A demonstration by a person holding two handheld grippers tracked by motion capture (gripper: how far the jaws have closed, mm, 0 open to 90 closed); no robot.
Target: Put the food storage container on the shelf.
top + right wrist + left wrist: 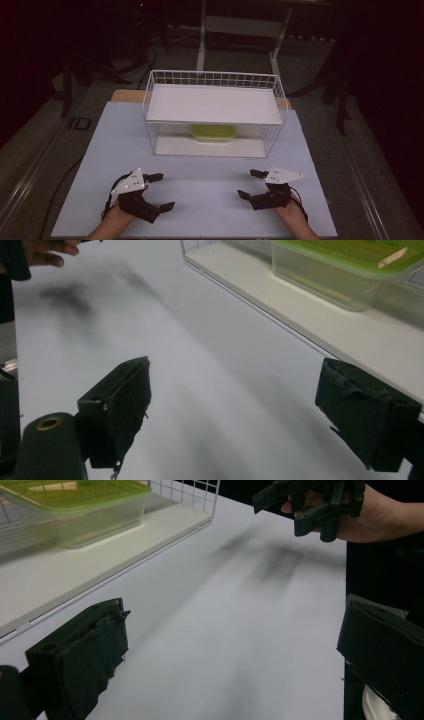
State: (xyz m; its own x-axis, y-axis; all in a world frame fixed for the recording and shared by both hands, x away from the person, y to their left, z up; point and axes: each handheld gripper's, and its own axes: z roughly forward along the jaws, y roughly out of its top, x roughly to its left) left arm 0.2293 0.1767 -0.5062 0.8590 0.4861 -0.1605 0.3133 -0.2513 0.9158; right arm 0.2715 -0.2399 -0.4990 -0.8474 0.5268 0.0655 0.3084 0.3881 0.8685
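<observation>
Left tongs [161, 191] and right tongs [248, 184] rest low, jaws spread wide.

Dim room, grey floor [35, 150], white table frame [240, 25] standing behind.
</observation>
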